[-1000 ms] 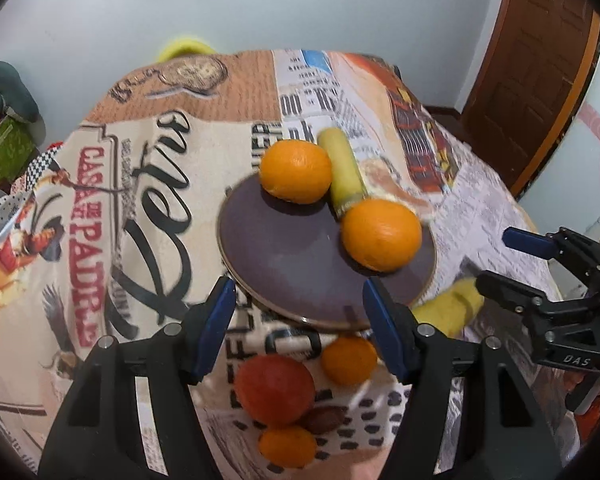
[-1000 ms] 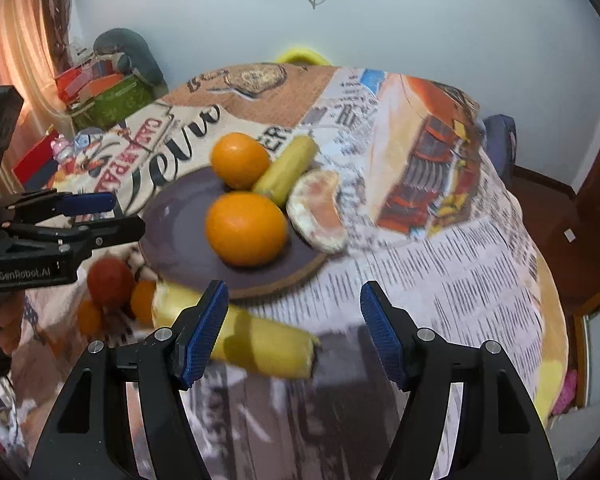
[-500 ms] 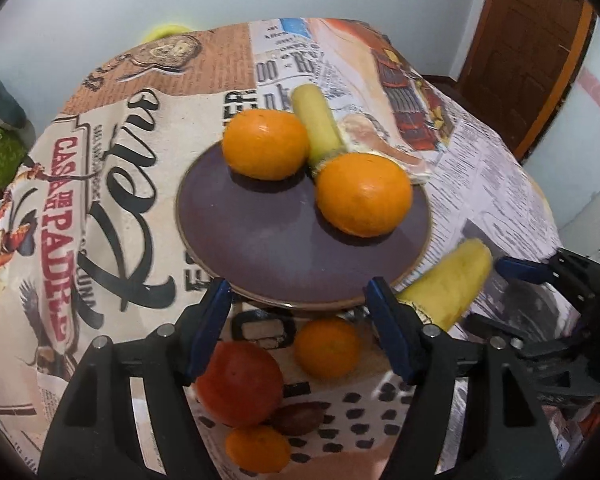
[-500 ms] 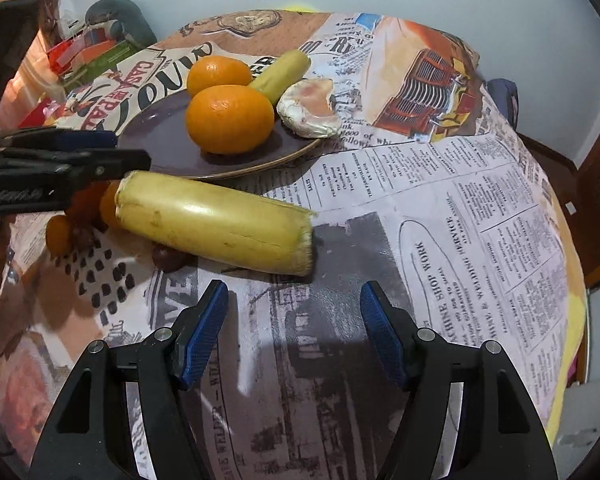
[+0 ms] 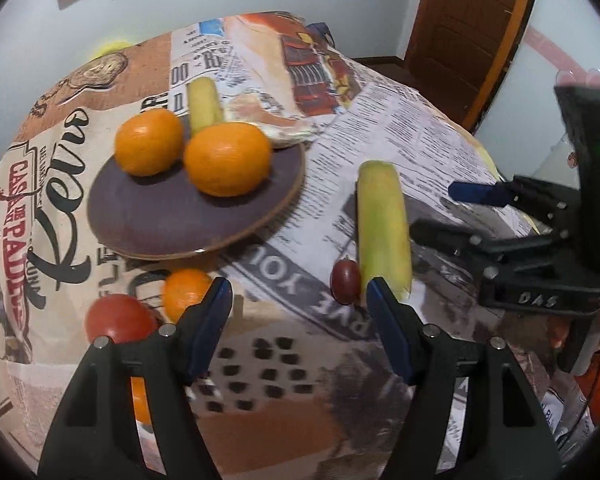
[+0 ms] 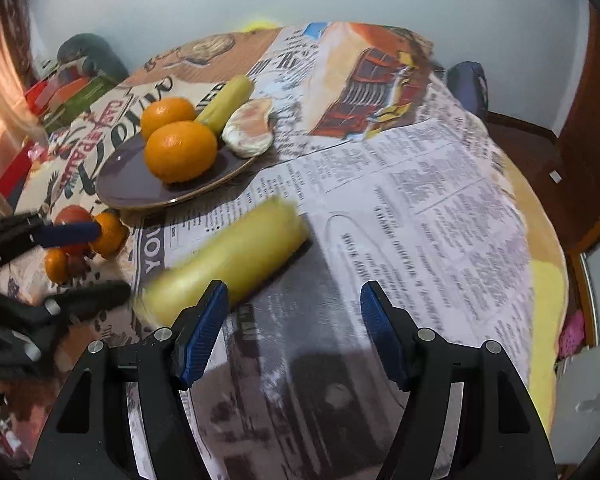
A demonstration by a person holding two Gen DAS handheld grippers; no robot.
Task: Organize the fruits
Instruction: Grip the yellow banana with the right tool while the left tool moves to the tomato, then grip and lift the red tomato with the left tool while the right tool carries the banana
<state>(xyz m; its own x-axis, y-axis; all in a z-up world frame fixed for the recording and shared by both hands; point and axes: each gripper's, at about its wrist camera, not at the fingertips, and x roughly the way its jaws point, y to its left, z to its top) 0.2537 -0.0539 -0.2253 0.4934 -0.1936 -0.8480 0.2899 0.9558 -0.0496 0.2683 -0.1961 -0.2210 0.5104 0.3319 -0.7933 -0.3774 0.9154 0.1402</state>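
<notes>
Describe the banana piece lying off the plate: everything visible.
The banana piece is a stubby yellow-green length, peel on, with one flat cut end showing. It lies flat on the newsprint tablecloth, apart from the plate. A small dark red fruit sits right beside it. Neither gripper holds it; the right-wrist view blurs it.

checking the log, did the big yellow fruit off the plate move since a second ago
Yes. The big yellow fruit has swung away from the plate rim, toward the right gripper.
</notes>
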